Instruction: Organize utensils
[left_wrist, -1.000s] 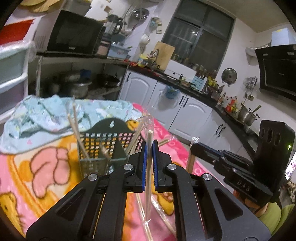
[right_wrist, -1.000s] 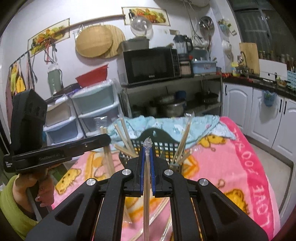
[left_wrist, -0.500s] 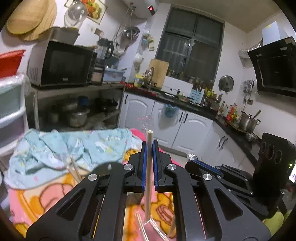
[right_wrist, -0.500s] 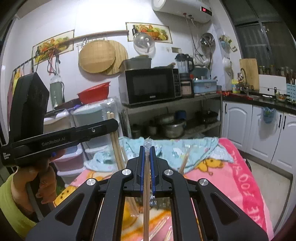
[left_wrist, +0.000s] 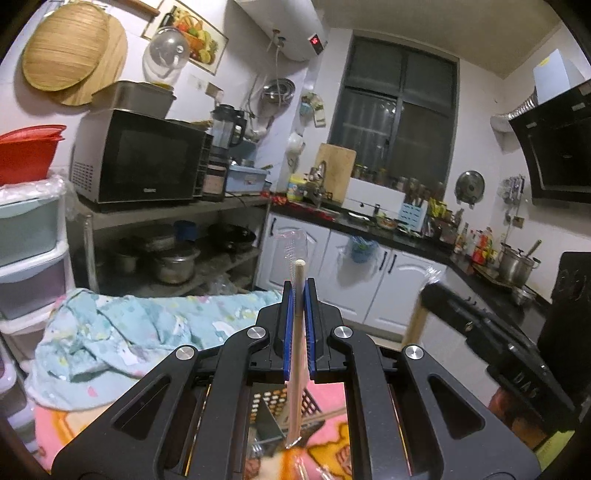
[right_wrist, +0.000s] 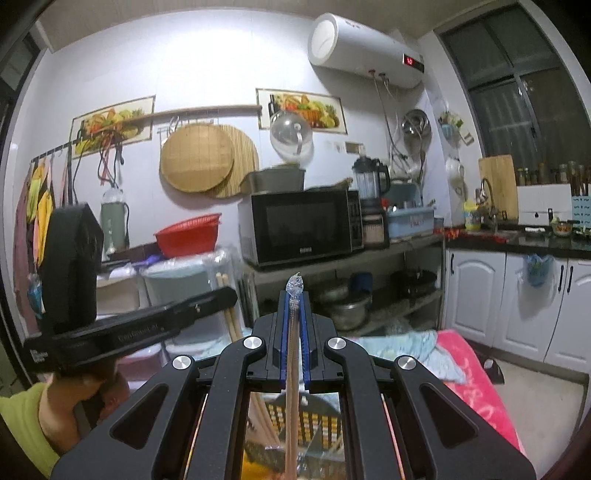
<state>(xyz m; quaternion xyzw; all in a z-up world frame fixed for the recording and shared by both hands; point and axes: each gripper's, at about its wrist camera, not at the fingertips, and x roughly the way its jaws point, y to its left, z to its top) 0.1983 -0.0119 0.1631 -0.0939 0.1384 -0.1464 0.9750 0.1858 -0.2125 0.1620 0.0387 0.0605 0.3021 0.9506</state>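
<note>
I see a pale wooden chopstick (left_wrist: 296, 350) standing upright in my left view, its blunt round tip uppermost, partly in a clear sleeve (left_wrist: 293, 245). In my right view a second chopstick (right_wrist: 291, 391), fully wrapped in clear plastic, also stands upright. Below both sits a black mesh basket (left_wrist: 295, 400).

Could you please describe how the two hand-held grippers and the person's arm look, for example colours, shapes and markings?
Both are black plastic. The left hand-held gripper and the right hand-held gripper have angular linkage arms with triangular cut-outs, round silver screws and blue pads on the fingers. The right wrist view shows white lettering, blurred, on the left one's side, and the person's hand with a yellow-green sleeve. No cables are visible.
</note>
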